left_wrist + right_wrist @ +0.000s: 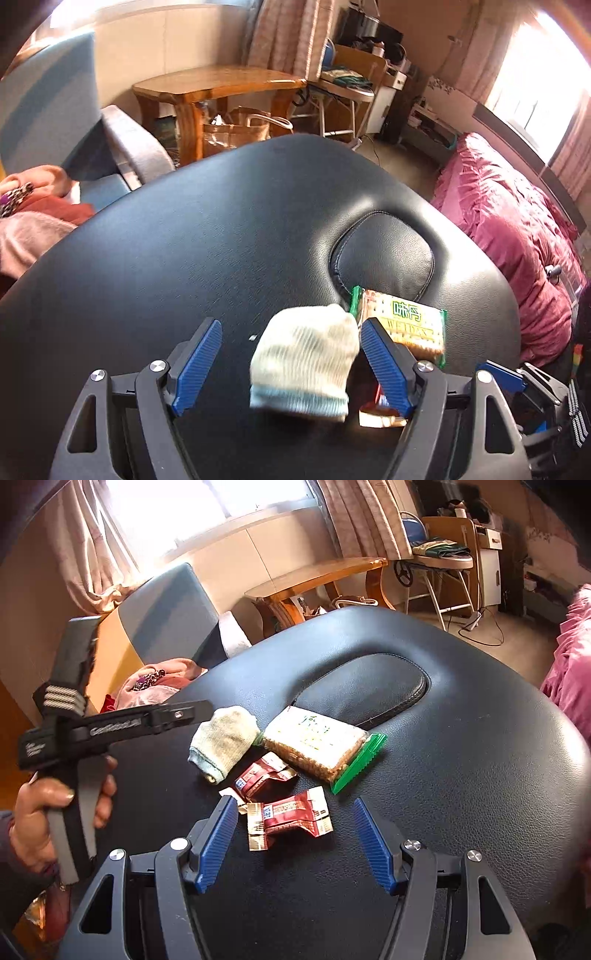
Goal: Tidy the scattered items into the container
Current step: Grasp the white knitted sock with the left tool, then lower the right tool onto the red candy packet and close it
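Nothing tidied yet: sock [223, 738], cracker pack [314, 747], two red snack packets [291, 814] lie loose on surface [461, 775]; no container visible. Left hand-held gripper [291, 365] wide open around sock; right hand-held gripper [291, 843] wide open, empty

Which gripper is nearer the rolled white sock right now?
Left. The left gripper is open with the sock between its fingers. The right gripper is open around the nearer red snack wrapper; the sock lies beyond it.
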Tool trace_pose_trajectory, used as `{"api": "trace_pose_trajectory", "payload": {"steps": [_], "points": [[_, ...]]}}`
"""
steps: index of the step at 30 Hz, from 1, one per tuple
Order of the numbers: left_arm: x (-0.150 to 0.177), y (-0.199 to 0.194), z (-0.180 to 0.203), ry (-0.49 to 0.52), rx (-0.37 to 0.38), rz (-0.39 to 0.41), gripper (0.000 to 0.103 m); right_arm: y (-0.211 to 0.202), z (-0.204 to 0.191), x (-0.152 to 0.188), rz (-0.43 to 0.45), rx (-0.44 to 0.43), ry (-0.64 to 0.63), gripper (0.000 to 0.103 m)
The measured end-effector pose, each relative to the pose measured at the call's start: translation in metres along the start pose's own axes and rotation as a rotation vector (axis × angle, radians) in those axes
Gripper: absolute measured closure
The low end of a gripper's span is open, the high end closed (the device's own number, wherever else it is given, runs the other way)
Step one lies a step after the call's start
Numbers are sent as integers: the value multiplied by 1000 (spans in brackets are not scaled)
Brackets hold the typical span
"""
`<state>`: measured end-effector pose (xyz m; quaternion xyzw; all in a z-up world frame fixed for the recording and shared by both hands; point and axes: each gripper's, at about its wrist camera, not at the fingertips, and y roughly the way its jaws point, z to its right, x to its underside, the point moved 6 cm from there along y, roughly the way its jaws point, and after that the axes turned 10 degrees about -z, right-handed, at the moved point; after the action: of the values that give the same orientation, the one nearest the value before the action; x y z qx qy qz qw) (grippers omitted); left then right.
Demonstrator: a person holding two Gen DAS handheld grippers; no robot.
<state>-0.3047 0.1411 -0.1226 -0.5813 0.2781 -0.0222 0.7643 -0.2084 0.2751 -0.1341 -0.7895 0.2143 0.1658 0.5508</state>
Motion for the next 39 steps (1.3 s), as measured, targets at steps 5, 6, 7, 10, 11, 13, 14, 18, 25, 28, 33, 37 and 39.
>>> {"api": "trace_pose_trajectory", "payload": {"steps": [5,6,7,10,11,13,14,18,25,28,33,37,39], "points": [[-2,27,4,18,-13,-55,25,-2,5,-3,8,-3,0,35],[2,29,3,13,-14,-61,25,-2,5,-3,12,-5,-2,35],[8,28,0,6,-22,-59,26,-3,6,-4,15,-7,-4,35],[31,22,-21,-34,-85,-65,30,0,-7,-11,13,-58,-62,35],[40,16,-28,-44,-105,-56,30,2,-14,-14,7,-84,-89,35],[59,5,-43,-80,-129,-54,31,10,-30,-19,-10,-129,-144,35],[69,-2,-50,-106,-125,-50,31,17,-38,-22,-23,-138,-166,35],[113,-28,-76,-211,-140,-48,31,49,-57,-33,-82,-131,-223,35],[203,-71,-97,-312,-184,-28,31,83,-72,-21,-195,-128,-228,34],[241,-87,-99,-332,-212,-17,31,78,-105,9,-242,-178,-332,34],[294,-111,-95,-347,-239,-7,31,63,-153,63,-319,-304,-439,34],[318,-128,-93,-378,-221,16,30,43,-165,95,-337,-328,-439,34],[317,-132,-94,-399,-194,25,30,30,-161,103,-319,-324,-398,32]]}}
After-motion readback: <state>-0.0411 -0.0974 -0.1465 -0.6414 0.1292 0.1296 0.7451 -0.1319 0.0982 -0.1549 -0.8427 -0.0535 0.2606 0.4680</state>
